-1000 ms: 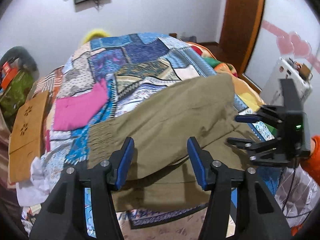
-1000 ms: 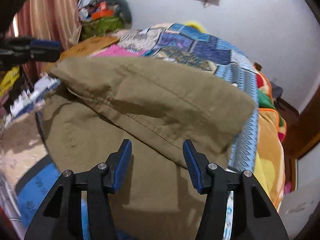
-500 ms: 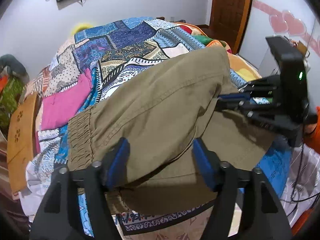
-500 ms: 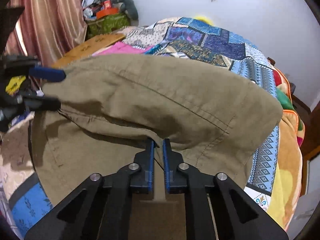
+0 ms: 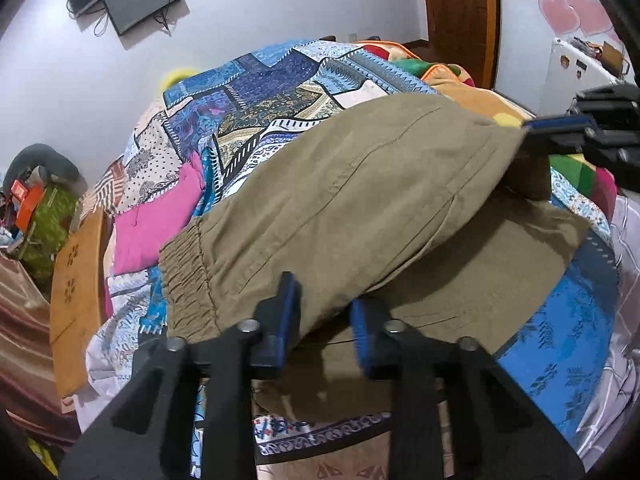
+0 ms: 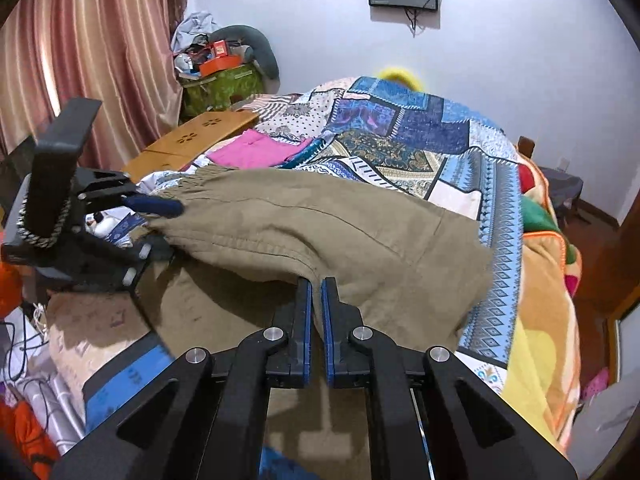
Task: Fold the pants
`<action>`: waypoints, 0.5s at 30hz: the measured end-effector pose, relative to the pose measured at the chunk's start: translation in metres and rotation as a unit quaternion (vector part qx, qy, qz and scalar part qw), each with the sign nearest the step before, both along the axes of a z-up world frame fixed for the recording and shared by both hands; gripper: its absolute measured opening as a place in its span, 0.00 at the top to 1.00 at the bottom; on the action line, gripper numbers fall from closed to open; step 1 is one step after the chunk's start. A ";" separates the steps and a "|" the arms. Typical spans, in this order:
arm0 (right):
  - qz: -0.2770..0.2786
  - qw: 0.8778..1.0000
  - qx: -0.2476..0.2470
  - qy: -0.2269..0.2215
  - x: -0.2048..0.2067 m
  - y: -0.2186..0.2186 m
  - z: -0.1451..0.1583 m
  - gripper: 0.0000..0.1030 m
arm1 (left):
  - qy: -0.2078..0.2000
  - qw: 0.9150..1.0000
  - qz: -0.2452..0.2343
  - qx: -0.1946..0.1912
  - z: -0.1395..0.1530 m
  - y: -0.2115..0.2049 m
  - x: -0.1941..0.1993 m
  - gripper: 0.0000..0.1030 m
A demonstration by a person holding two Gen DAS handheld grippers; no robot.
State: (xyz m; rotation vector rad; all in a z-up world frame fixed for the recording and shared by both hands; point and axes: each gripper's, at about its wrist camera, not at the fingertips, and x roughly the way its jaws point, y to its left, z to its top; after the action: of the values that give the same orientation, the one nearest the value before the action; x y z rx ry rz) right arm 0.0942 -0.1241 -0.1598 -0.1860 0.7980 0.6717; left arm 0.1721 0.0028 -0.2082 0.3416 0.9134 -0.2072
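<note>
Olive-brown pants (image 5: 344, 208) lie folded over themselves on the patchwork bed, elastic waistband at the left. They also show in the right wrist view (image 6: 320, 232). My left gripper (image 5: 325, 320) straddles the near edge of the upper layer near the waistband, its blue pads still apart with cloth between them. My right gripper (image 6: 316, 320) is shut on the near edge of the upper layer and holds it lifted. The right gripper shows at the right in the left wrist view (image 5: 580, 128); the left gripper shows at the left in the right wrist view (image 6: 132, 216).
A patchwork quilt (image 5: 280, 92) covers the bed. A pink cloth (image 5: 156, 220) lies beyond the waistband. A wooden lap table (image 5: 76, 292) sits at the bed's left edge. Clutter (image 6: 224, 68) and a curtain (image 6: 80, 48) stand at the left, a door (image 5: 460, 12) at the right.
My right gripper shut on the upper layer's edge and lifted it. My left gripper moved in over the edge near the waistband and narrowed. The upper layer rose off the lower one.
</note>
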 end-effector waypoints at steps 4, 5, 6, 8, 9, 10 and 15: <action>-0.009 1.000 -0.013 -0.003 -0.010 -0.002 0.001 0.96 | -0.003 1.000 -0.006 -0.016 0.013 -0.005 -0.003 0.87; -0.017 1.000 -0.015 -0.004 -0.012 -0.004 0.001 0.96 | -0.003 1.000 -0.009 -0.022 0.016 -0.006 -0.005 0.87; -0.021 1.000 -0.012 -0.003 -0.014 -0.006 0.002 0.96 | -0.004 0.999 -0.015 -0.032 0.021 -0.007 -0.008 0.87; -0.032 0.999 -0.012 -0.001 -0.018 -0.012 0.004 0.96 | -0.007 0.999 -0.024 -0.042 0.027 -0.009 -0.013 0.87; -0.034 0.999 -0.013 -0.002 -0.020 -0.013 0.004 0.96 | -0.009 0.999 -0.029 -0.045 0.028 -0.012 -0.017 0.87; -0.036 0.999 -0.013 -0.003 -0.023 -0.016 0.005 0.96 | -0.009 0.998 -0.031 -0.044 0.027 -0.014 -0.020 0.87; -0.042 0.999 -0.013 0.010 -0.038 -0.022 -0.001 0.96 | 0.007 0.998 -0.031 -0.049 0.015 -0.017 -0.030 0.87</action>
State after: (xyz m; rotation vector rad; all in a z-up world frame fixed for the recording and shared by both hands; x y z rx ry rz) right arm 0.0563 -0.1459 -0.1605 -0.1682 0.8291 0.5842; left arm 0.1422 -0.0146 -0.1929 0.2777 0.9035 -0.3108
